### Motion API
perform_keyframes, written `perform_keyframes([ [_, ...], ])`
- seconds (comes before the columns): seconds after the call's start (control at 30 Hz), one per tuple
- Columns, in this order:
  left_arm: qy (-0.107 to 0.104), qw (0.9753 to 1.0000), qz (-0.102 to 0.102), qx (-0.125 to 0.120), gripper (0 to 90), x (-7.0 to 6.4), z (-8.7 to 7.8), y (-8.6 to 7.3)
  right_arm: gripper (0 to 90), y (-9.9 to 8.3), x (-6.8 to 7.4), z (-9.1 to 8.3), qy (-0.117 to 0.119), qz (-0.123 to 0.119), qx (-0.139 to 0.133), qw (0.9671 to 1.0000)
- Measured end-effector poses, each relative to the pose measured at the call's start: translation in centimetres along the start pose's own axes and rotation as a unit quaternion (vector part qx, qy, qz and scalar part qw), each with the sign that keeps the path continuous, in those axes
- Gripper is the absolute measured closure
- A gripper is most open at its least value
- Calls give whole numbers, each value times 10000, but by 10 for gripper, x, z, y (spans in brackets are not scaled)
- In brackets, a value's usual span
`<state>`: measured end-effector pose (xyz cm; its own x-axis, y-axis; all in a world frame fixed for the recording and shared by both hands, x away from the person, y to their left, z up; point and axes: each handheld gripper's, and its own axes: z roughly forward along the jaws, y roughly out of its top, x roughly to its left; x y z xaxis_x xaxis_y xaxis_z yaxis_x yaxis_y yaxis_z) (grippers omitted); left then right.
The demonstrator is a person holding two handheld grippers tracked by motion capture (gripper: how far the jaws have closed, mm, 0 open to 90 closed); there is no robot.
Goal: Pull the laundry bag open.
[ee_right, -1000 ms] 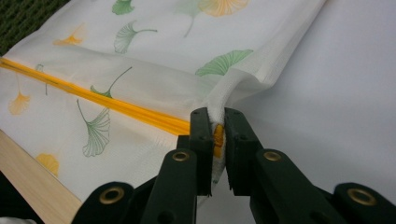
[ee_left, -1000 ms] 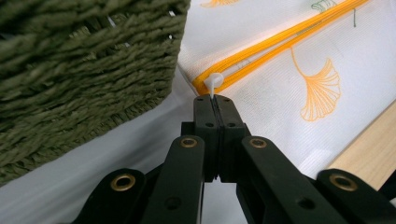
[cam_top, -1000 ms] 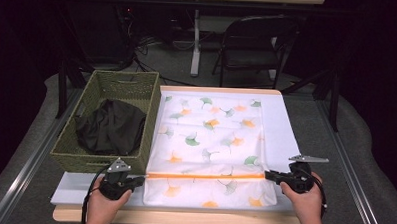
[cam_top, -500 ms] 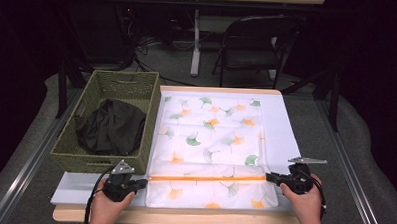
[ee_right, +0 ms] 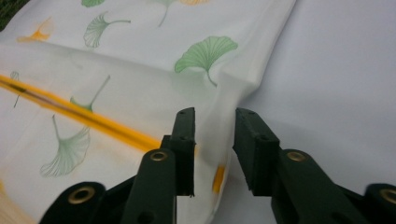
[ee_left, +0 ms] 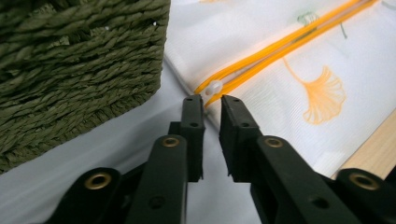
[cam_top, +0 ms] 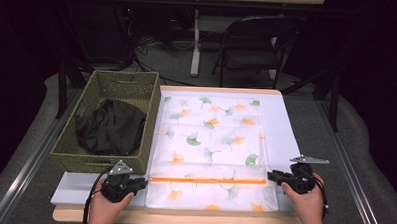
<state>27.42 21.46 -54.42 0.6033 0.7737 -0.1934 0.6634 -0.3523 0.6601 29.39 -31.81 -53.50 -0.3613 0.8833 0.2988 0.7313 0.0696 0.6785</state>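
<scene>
Both grippers lowered; pillowcase [cam_top: 213, 147] edges between parted jaws, ungripped

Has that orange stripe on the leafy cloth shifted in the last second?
Yes. The orange stripe has slid toward the person, nearer the table's front edge and farther from the basket, which stayed put.

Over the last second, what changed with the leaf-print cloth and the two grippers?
The near flap of the leaf-print cloth, with its orange zip line, has slid a little toward the person and lies flatter. The left gripper and right gripper have kept to its near corners, jaws apart around the cloth edges without clamping. The wicker basket and dark garment have not moved.
</scene>
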Motion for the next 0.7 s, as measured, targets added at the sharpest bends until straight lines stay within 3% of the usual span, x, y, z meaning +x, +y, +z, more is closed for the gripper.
perform_keyframes([
  [0.13, 43, 10000, 28, -4, 735, 0, -3, 0, 648, 2, 0, -6, -172, -58, -151, 9997],
  [0.23, 43, 10000, 28, -4, 735, 0, -3, 0, 641, 2, 0, -6, -172, -58, -151, 9997],
  [0.27, 40, 9999, 46, -134, 735, 0, -10, -1, 641, 2, 0, -6, -172, -58, -151, 9997],
  [0.3, 40, 9999, 46, -134, 653, 0, -10, -1, 641, 2, 0, -6, -172, -58, -151, 9997],
  [0.33, 40, 9999, 46, -134, 653, 0, -10, -1, 641, 7, 11, -10, -111, -394, -378, 9984],
  [0.37, 32, 9998, 118, -153, 653, -1, -10, 0, 615, 7, 11, -10, -111, -394, -378, 9984],
  [0.5, 23, 9992, 326, -223, 655, -3, -12, 1, 619, 9, 31, 0, -3, -865, -330, 9957],
  [0.7, -14, 9992, 377, -129, 654, -7, -11, 1, 645, 8, 55, 15, 141, -1285, -254, 9913],
])
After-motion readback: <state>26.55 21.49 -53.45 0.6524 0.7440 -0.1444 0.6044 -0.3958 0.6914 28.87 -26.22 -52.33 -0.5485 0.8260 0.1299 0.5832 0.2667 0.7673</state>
